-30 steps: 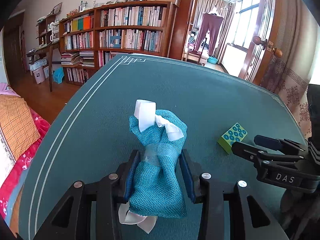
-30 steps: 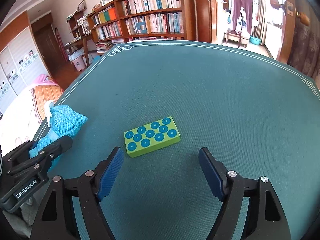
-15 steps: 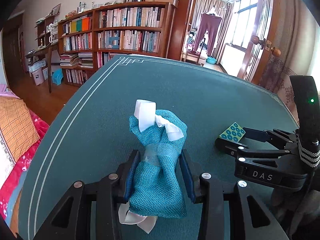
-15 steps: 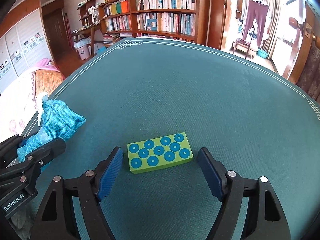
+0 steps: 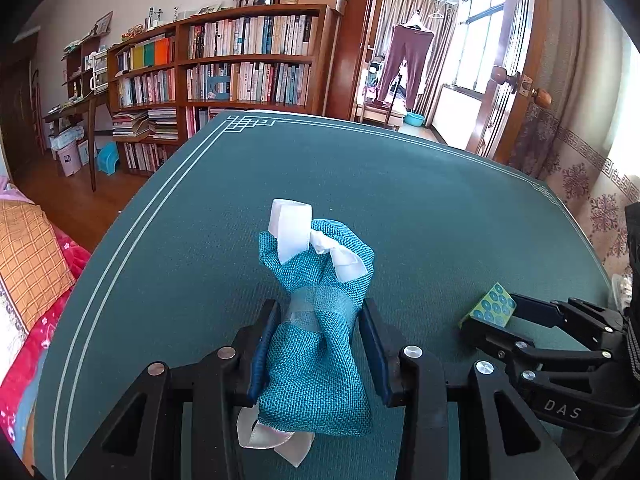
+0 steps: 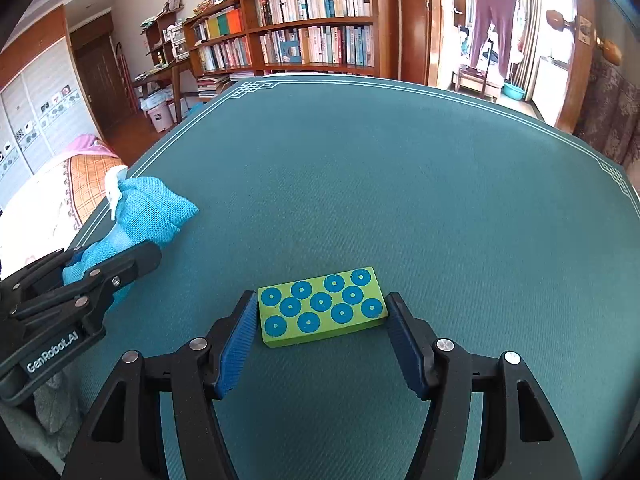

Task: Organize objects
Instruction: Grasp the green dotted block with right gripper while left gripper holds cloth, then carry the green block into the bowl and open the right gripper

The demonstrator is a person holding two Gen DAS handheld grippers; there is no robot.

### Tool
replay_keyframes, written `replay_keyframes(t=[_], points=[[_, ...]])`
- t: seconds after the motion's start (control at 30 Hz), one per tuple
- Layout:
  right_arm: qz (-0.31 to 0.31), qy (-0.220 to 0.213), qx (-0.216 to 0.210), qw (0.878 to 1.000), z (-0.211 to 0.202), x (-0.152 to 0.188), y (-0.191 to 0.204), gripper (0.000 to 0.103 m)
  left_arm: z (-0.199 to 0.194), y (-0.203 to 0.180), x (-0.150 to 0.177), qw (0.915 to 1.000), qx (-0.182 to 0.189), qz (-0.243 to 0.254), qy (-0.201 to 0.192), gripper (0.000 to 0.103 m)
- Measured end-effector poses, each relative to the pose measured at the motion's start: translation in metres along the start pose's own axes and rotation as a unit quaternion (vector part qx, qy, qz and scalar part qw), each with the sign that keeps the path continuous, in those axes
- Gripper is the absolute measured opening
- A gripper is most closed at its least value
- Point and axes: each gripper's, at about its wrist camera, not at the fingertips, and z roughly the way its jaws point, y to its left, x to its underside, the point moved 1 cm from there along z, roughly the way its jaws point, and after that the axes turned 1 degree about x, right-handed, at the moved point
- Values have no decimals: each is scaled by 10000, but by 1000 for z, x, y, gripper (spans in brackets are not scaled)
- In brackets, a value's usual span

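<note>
My left gripper [image 5: 318,312] is shut on a teal cloth pouch [image 5: 320,320] tied with white ribbon, held low over the green table [image 5: 400,200]. The pouch also shows at the left of the right wrist view [image 6: 140,216]. A green block with blue dots [image 6: 322,307] lies flat on the table. My right gripper [image 6: 320,312] is open, its blue pads close on either side of the block's short ends. The block also shows at the right of the left wrist view [image 5: 490,310], at the right gripper's fingertips.
The table's left edge [image 5: 120,248] with white border lines runs beside a bed with an orange checked cover [image 5: 24,256]. Bookshelves [image 5: 240,68] and a doorway stand beyond the far edge.
My right gripper has moved forward so the green block now sits between its fingers, which have narrowed around it. The left gripper still holds the pouch in the same place.
</note>
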Motion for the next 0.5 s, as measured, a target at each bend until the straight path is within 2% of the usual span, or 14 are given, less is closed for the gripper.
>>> replay_keyframes(t=[0.5], points=[[531,-239,4,9983,-82,63,-28,65,-3,-21,5,9995,40,320,-19,43]])
